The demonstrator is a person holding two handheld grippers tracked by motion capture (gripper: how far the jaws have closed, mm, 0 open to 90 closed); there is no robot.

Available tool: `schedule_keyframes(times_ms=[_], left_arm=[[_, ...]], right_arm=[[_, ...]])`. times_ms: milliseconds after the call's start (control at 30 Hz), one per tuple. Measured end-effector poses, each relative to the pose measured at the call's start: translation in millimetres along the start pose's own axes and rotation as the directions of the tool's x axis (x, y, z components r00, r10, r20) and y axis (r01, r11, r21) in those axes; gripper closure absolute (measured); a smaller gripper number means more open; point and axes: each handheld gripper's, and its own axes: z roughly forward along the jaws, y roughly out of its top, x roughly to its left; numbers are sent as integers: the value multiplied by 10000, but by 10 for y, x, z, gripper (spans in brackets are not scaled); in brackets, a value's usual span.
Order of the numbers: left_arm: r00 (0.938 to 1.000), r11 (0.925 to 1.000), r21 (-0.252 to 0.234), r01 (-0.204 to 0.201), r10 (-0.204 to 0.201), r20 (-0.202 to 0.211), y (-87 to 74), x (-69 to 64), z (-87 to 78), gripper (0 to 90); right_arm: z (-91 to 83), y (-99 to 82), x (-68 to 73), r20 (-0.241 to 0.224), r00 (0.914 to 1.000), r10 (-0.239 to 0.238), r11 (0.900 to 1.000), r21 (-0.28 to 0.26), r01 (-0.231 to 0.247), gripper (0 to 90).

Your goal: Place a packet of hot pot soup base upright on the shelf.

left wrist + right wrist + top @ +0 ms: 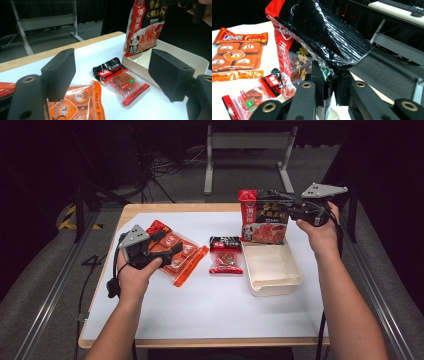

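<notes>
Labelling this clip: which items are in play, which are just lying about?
In play:
- large red-and-black pouch, pinched in the right gripper
- cream tray beneath it
- left gripper, jaws wide over the orange packet

Lying about:
- small red-and-black packet

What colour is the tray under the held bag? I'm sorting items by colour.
Cream; the tray shows best in the high view, below the bag.
</notes>
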Motion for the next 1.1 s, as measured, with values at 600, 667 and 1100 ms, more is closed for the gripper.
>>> schedule_keyframes(times_ms=[600,667,1100], left_arm=[[10000,9999,97,84,-84,-18,-27,35,9,227],[9999,9999,99,107,-106,-15,-29,36,8,226],[9999,9998,173,132,-131,-82,-41,67,1,224]], right_arm=[[72,-157,-5,-14,9994,337,9994,77,-337,788],[97,-164,20,-4,9997,257,9996,129,-257,784],[209,-429,-29,187,9919,1254,9906,533,-1262,772]])
